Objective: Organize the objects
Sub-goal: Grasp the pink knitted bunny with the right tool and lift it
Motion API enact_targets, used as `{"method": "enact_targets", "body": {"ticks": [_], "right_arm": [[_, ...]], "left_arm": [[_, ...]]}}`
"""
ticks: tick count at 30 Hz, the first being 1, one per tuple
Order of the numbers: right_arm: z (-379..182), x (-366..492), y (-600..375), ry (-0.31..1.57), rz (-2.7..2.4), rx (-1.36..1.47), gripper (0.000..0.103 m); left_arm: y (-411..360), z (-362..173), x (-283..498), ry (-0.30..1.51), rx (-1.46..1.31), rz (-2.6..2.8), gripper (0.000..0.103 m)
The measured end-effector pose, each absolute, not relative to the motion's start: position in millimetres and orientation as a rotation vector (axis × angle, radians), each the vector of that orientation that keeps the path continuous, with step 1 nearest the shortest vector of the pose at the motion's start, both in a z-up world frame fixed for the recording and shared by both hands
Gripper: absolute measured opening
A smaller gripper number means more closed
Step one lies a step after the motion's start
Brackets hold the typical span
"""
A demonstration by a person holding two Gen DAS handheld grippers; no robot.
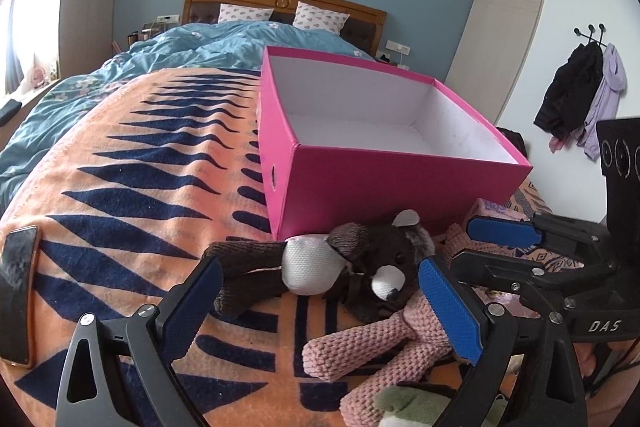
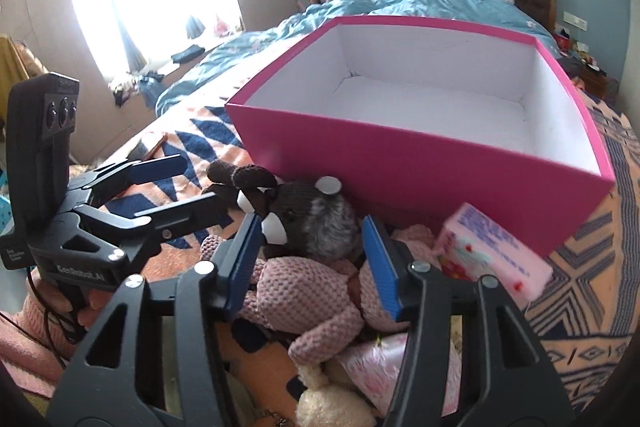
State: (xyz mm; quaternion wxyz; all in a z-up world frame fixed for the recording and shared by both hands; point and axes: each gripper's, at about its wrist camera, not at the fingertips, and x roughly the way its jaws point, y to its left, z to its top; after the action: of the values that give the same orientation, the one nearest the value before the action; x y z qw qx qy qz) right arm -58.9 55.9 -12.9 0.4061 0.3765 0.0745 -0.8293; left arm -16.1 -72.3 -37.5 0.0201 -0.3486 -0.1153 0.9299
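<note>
A pink box [image 1: 384, 187] sits open and empty on an orange patterned blanket [image 1: 120, 187]. Left of the box lies a phone [image 1: 18, 291]. In front of the box, the left gripper [image 1: 320, 307], jaws wide, frames a brown plush koala [image 1: 360, 267] lying against the box's front wall. Over a pink knitted toy [image 2: 312, 291] beneath the koala, the right gripper [image 2: 316, 263] stands partly narrowed, pads not visibly pressing. Right of it leans a small pink carton [image 2: 492, 251]. Picking seems underway; next comes closing, then lifting into the box.
</note>
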Motion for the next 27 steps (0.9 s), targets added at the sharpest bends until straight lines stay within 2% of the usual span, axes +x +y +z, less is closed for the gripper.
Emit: {"method": "enact_targets", "body": {"ticks": [6, 11, 18, 27], "right_arm": [[3.8, -56.4, 44.3, 0.249, -2.093, 0.943, 0.056], [-12.9, -69.8, 25.7, 0.293, -2.076, 1.041, 0.056], [-29.8, -88.0, 20.5, 0.245, -2.055, 1.147, 0.056], [-7.9, -64.0, 86.8, 0.279, -2.2, 1.059, 0.056]], "left_arm": [[-79.8, -45.4, -19.9, -0.374, -1.102, 2.867, 0.098], [-81.6, -50.8, -25.8, -0.353, -1.13, 2.854, 0.091], [-88.6, -57.6, -29.1, -0.375, -1.154, 2.83, 0.091], [-68.3, -47.5, -14.7, -0.338, -1.068, 2.654, 0.091]]}}
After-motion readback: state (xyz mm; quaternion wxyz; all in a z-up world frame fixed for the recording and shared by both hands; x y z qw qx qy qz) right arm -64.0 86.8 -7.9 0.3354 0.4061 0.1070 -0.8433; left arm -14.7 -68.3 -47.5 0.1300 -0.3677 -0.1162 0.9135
